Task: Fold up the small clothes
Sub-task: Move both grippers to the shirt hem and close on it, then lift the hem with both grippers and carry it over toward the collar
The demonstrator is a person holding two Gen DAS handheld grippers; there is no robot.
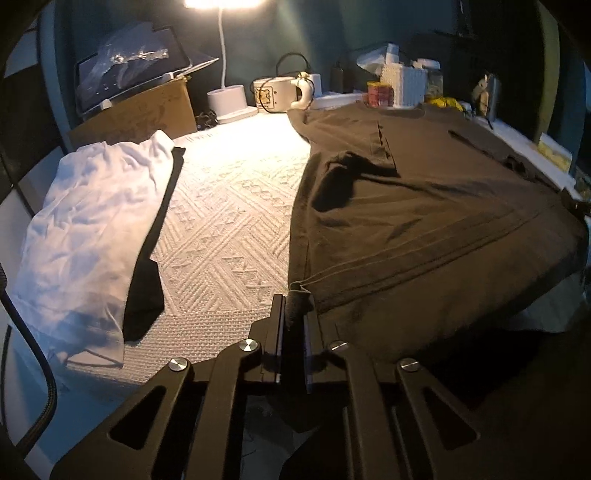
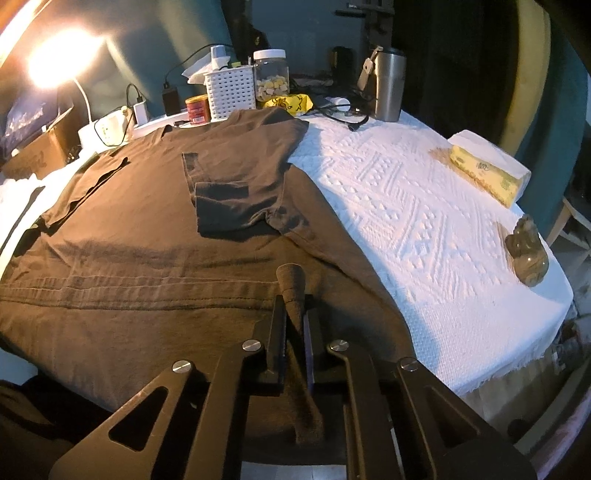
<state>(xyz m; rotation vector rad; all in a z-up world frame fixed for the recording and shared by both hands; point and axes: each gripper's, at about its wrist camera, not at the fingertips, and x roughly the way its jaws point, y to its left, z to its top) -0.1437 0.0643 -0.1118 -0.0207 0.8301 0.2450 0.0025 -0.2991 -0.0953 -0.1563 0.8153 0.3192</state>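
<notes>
Both the left gripper and right gripper are clamped on bunched hem corners of the brown shirt, which stretches flat across the table, collar farthest away.

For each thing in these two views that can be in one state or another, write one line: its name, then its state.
Left gripper: shut on the brown T-shirt's hem.
Right gripper: shut on the same hem.
Brown T-shirt: spread flat, sleeves folded inward.
White garment: crumpled, not spread.
Desk lamp: on.
Clear jar: lid on.
Steel tumbler: upright.
</notes>
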